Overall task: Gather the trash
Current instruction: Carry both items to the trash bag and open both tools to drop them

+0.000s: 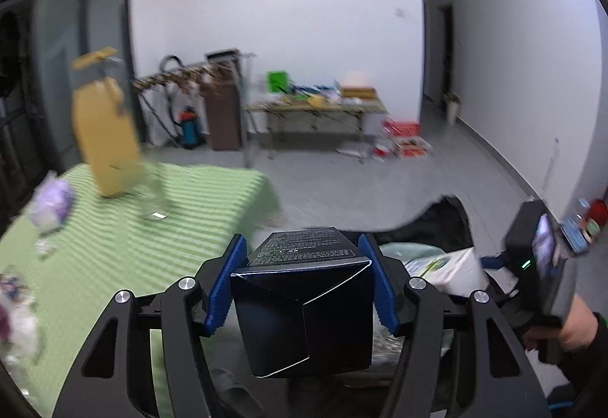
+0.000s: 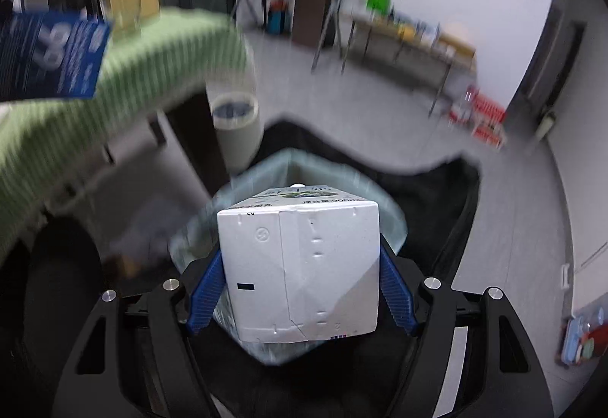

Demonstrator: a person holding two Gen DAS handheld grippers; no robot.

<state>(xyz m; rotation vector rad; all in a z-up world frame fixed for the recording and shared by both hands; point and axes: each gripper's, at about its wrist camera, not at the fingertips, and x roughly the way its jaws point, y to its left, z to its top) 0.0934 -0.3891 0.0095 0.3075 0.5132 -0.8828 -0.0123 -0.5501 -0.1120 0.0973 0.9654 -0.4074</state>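
Observation:
My left gripper (image 1: 302, 247) is shut on a dark blue carton (image 1: 304, 304), held past the edge of the green striped table (image 1: 114, 247) above a black trash bag (image 1: 437, 220). The blue carton also shows at the far left of the right wrist view (image 2: 49, 53). My right gripper (image 2: 300, 258) is shut on a white milk carton (image 2: 300, 266), held over a bin with a pale liner (image 2: 395, 224) inside the black bag (image 2: 437, 197). The white carton and the right gripper body (image 1: 539, 266) show at right in the left wrist view.
On the green table stand a yellow carton (image 1: 106, 136), a clear glass (image 1: 154, 197) and crumpled wrappers (image 1: 49, 205). A small round bin (image 2: 235, 129) stands by the table. A cluttered folding table (image 1: 319, 106), racks and red crates (image 1: 402, 136) line the far wall.

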